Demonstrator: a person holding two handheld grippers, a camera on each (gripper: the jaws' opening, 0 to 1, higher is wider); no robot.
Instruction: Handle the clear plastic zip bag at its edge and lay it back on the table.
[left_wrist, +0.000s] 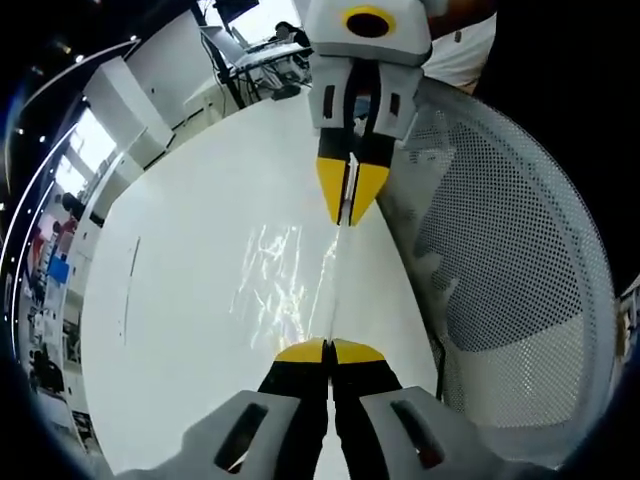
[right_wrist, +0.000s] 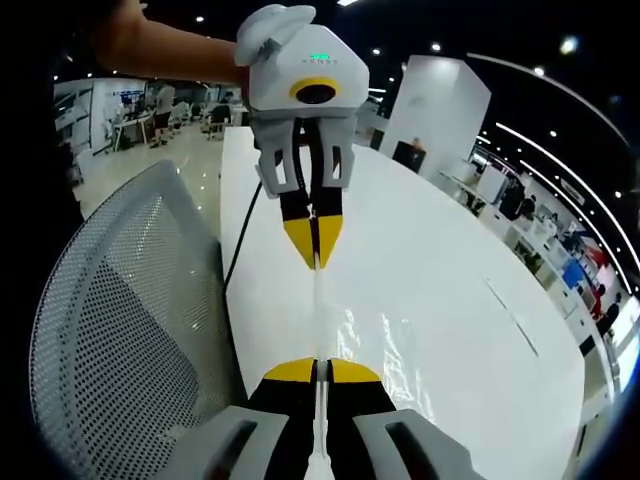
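Note:
The clear plastic zip bag (left_wrist: 275, 280) hangs stretched by one edge between my two grippers, just above the white table (left_wrist: 170, 330). My left gripper (left_wrist: 328, 350) is shut on the near end of that edge. My right gripper (left_wrist: 350, 205) faces it from the far side and is shut on the other end. In the right gripper view the right gripper (right_wrist: 320, 372) pinches the taut edge, and the bag's glinting film (right_wrist: 390, 345) drapes to the right over the table (right_wrist: 450, 250). The left gripper (right_wrist: 315, 245) clamps the far end.
A white mesh chair (left_wrist: 510, 260) stands close against the table's edge, also in the right gripper view as the chair (right_wrist: 110, 330). A black cable (right_wrist: 240, 250) runs along the table's rim. A person's arm (right_wrist: 170, 45) holds the left gripper. Desks and people fill the room behind.

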